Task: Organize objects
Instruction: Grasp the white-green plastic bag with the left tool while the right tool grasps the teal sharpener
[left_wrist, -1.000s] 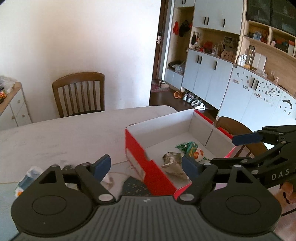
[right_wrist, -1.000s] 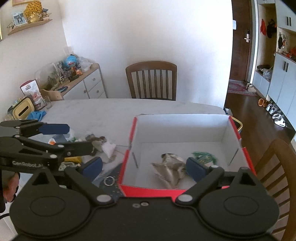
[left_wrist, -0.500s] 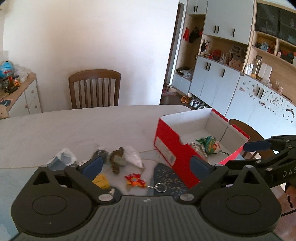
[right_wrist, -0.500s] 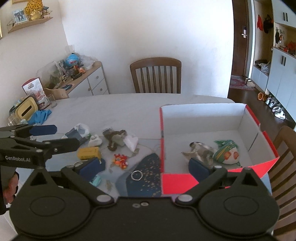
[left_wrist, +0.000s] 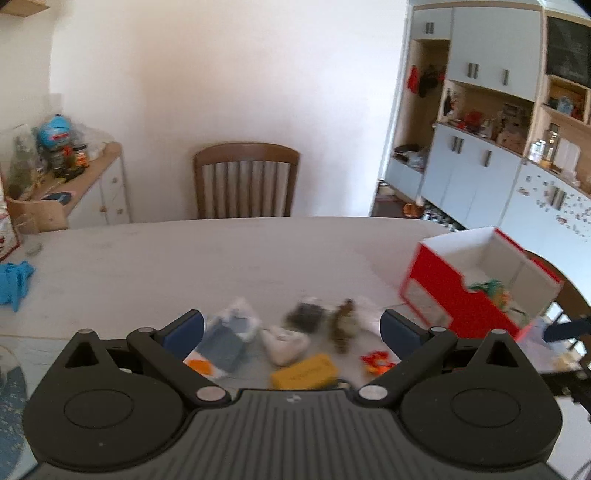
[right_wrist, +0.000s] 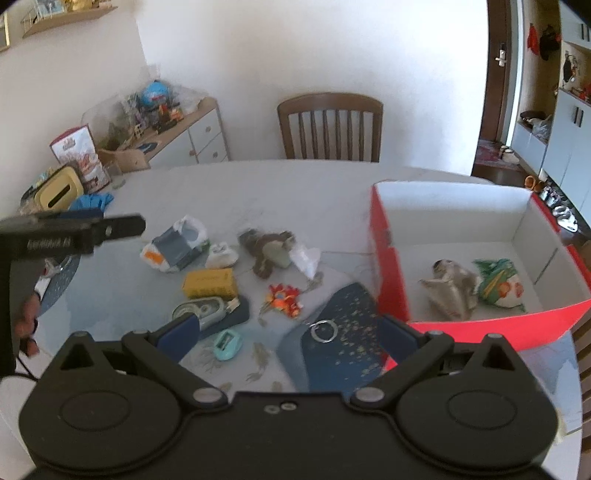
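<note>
Right wrist view, right gripper: we see the jaws spread wide and empty, hovering above the near edge of the table, over the keyring on the dark speckled mat.
Left wrist view, left gripper: jaws likewise spread, nothing between them; the loose pile lies just beyond the fingertips. From the right wrist view it shows at the left edge.
Loose pile: a yellow box, a white plastic-wrapped packet, a brown plush toy, a small red-orange figure, a teal sharpener and a silver-green case lie close together on the table, left of the box.
Red box: open-topped, white inside, at the right of the table; it holds a crumpled grey wrapper and a green patterned pouch.
Progress: we judge two items stowed and most of the pile still to go.
Handling, yellow box: we expect it to be light and stiff; take it across its short sides.
Handling, plush toy: soft and yielding; pinch the thick body, not a limb.
Handling, wrapped packet: the film looks slippery; close on the solid part inside, not the loose plastic.
Handling, keyring: thin and flat on the mat; we judge it hardest to lift.
</note>
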